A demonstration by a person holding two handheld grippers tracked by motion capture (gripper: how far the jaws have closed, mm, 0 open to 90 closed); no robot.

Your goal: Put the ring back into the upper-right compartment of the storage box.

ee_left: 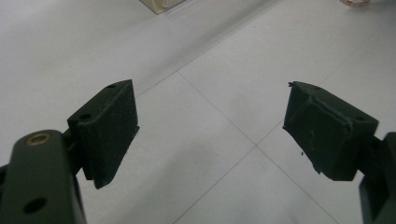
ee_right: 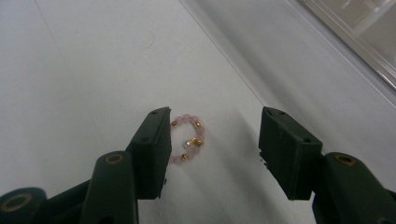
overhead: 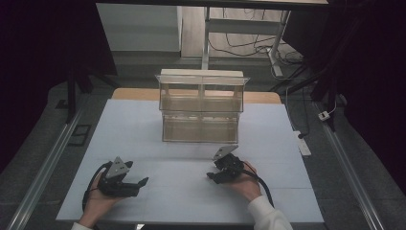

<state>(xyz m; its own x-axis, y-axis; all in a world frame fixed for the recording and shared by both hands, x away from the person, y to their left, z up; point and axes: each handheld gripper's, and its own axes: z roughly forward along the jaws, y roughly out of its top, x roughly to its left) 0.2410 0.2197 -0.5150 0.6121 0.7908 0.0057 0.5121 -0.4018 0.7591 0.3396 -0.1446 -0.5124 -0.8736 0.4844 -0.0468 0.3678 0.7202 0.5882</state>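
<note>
White matte surface (overhead: 158,143), seamed into panels. Near left: left tool (overhead: 136,184), black, two-jawed, held in the person's left hand (overhead: 98,199) with a grey three-cornered plate on top. It sits low over the surface, pointing right. In the left gripper view its jaws stand wide apart and released, with bare white surface between them.

Near right of centre: right tool (overhead: 212,176), black, same build, held in the person's right hand (overhead: 246,184); a white sleeve (overhead: 265,215) shows at the wrist. It points left and down toward the surface.

Right gripper view: a small bracelet of pale pink beads with gold-coloured spacers (ee_right: 189,137) lies flat on the surface in a loose ring. It sits between the jaws, tight against the left jaw as seen there, partly tucked behind that pad. A clear gap remains to the other jaw. Jaws released, not pressing on the beads; whether the near pad actually touches them cannot be told.

Far centre: clear plastic two-tier organiser box (overhead: 201,108) with a pale top, standing upright, well apart from both tools. A corner of it shows at the upper right of the right gripper view.

Beyond the surface: dark floor, loose cables (overhead: 249,45), white table legs.
</note>
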